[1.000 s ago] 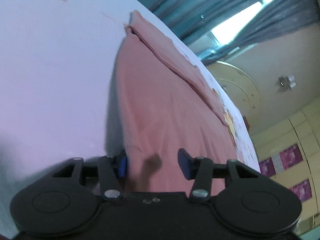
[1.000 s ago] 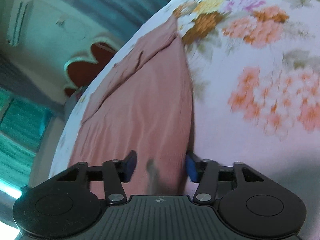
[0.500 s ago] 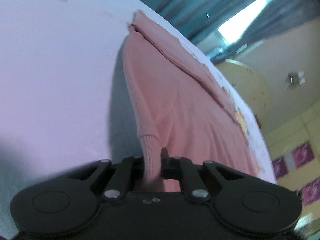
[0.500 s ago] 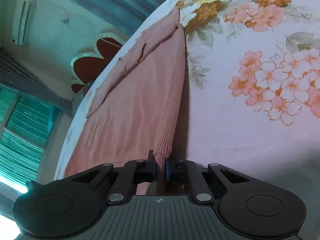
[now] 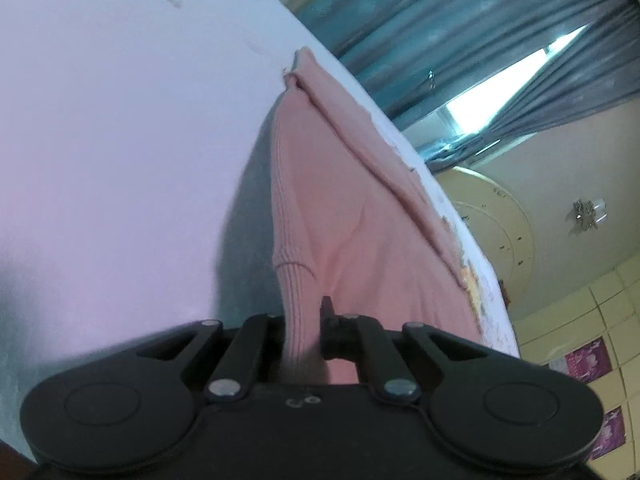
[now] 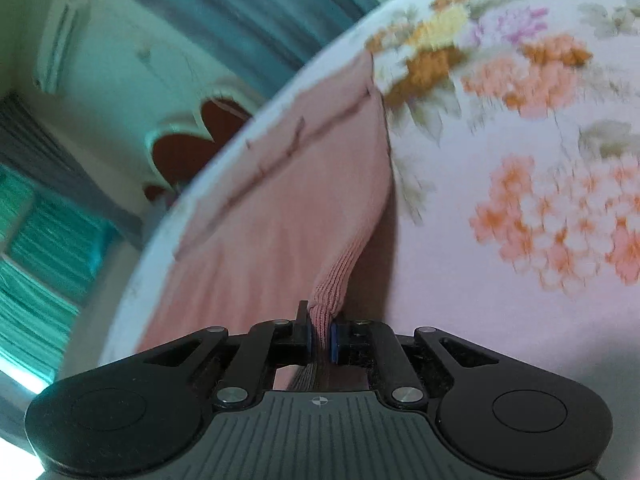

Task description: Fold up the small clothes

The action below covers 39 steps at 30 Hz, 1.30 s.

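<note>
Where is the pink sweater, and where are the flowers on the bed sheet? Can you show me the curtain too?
pink sweater (image 5: 320, 208): left wrist view, on its ribbed body.
flowered sheet (image 6: 532, 216): right wrist view, on an orange flower cluster.
curtain (image 5: 460, 28): left wrist view, on its blue-grey folds.

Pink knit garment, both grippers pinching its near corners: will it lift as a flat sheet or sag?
Likely sag: the pink knit garment already drapes in soft creases from the left gripper. The ribbed hem bunches between the right gripper pads, so probably light and floppy. Its knit looks grippy, unlikely to slip.
</note>
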{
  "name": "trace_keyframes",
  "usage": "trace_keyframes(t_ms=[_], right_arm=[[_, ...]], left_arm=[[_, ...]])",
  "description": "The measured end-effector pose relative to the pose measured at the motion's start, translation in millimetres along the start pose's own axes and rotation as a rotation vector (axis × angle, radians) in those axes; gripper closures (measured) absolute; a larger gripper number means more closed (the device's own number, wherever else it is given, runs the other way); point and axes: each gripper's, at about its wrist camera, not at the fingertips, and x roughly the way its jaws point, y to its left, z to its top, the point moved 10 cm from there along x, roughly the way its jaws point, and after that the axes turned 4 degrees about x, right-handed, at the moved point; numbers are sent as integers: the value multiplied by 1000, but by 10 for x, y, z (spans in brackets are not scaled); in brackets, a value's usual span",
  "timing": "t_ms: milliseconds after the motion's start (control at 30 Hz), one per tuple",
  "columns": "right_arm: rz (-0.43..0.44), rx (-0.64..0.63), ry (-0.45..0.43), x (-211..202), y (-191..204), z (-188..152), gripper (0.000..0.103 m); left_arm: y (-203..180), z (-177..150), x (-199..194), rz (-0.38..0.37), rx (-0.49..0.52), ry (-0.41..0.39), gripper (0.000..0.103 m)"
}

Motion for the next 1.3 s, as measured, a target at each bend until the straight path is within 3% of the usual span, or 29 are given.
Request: trace_keyframes(t_ms=[267,433,600,767,933,1000,1067,1100,1133,1167,1233,1300], right_arm=[[86,-89,-152,-18,671,741,96],[84,-98,-221,213,876,1316,96],[61,-13,-236,760,803,1999,96],[-14,89,-190,1518,514,2575,96],[-79,173,-130,2185,120,2839,95],[-66,197,-119,2387,6,2913,95],[-101,151,-146,2495,-44,3003,92],[-137,142,-154,2529,-70,3035,67],[-160,117,-185,2516,-80,3073,31],[-162,73,-226,2475,-54,3114,28],[-154,47,-220,2461,-64,3136,29],[-168,5,-224,2426,-89,3146,29]], left_arm=[[-731,717,-180,-120,69,-152,97],[-1050,1325,75,-180,63,-188,97],[-1196,1860,685,-185,72,-159,97],[-1057,2313,1424,-158,26,-98,97],[-794,2555,2161,-106,-7,-1,97],[-705,2631,2394,-112,-24,29,87],[-644,2707,2508,-118,-32,31,35],[-614,2749,2524,-106,-33,15,25],[-609,2785,2519,-103,-19,1,21],[-611,2807,2513,-109,-1,0,21],[-618,2826,2468,-105,44,-1,21],[-576,2827,2471,-58,114,22,23]])
